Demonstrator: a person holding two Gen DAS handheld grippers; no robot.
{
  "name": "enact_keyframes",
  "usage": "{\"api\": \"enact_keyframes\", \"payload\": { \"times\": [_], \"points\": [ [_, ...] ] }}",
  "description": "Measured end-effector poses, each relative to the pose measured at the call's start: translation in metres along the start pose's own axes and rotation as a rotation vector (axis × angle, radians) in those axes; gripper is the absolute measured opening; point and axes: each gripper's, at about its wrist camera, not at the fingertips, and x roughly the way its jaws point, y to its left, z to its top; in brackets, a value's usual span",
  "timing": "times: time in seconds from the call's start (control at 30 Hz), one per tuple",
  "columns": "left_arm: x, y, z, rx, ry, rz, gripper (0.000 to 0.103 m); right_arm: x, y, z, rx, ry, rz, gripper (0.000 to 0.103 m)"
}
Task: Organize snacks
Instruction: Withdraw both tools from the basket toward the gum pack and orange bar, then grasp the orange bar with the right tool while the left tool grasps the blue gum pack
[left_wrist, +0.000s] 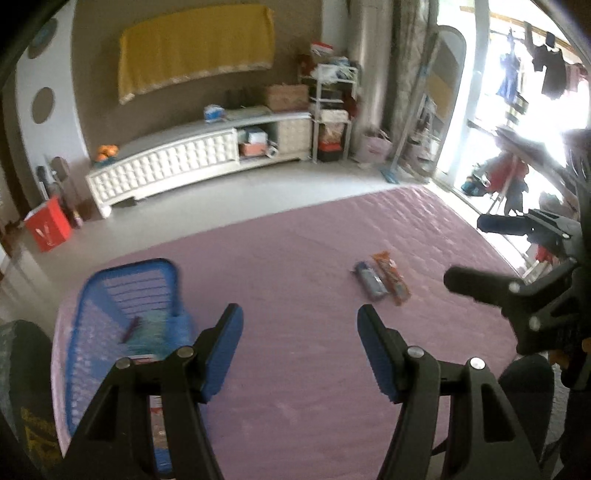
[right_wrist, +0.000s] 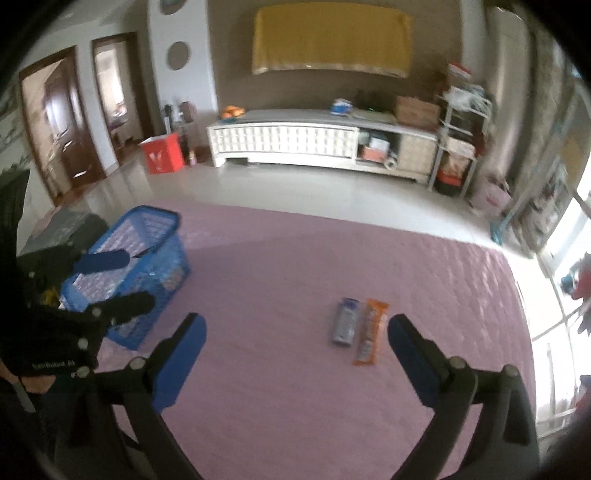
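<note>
Left wrist view is filled mostly by a pink quilted cover (left_wrist: 295, 369), soft and stitched in a wavy pattern, whose far edge is seen against a pale glossy floor (left_wrist: 229, 192). Much bare cover is left between the blue basket (left_wrist: 110, 295) at the left edge and the two snack packs in the middle, so wide room for moving is given there. The left gripper (left_wrist: 300, 349) is held above the cover with its blue pads spread wide and nothing between them; its left finger is seen just over the near corner of the basket. The basket is made of blue plastic lattice, rectangular, with some blurred packets inside, which cannot be told apart. A silver-blue snack pack (right_wrist: 345, 320) and an orange snack pack (right_wrist: 369, 332) are laid flat on the cover, side by side and nearly touching, both long and narrow, of shiny foil. In the right wrist view their long axes are pointed away from the camera, toward the white cabinet (right_wrist: 295, 142) at the far wall, the orange one tilted a little to the right. The right gripper (right_wrist: 297, 360) is held over the cover with its fingers parted and empty, the orange pack being just beside its right finger
</note>
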Motion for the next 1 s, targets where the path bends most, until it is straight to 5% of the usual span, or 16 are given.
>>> {"api": "enact_keyframes", "payload": {
  "times": [0.47, 1.0],
  "points": [
    [0.109, -0.061, 0.010, 0.023, 0.151, -0.068, 0.062, 0.064, -0.075, -0.035, 0.087, 0.117, -0.072, 0.101],
    [0.204, -0.059, 0.006, -0.035, 0.252, -0.119, 0.062, 0.146, -0.108, -0.038, 0.102, 0.193, -0.137, 0.101]
  ]
}}
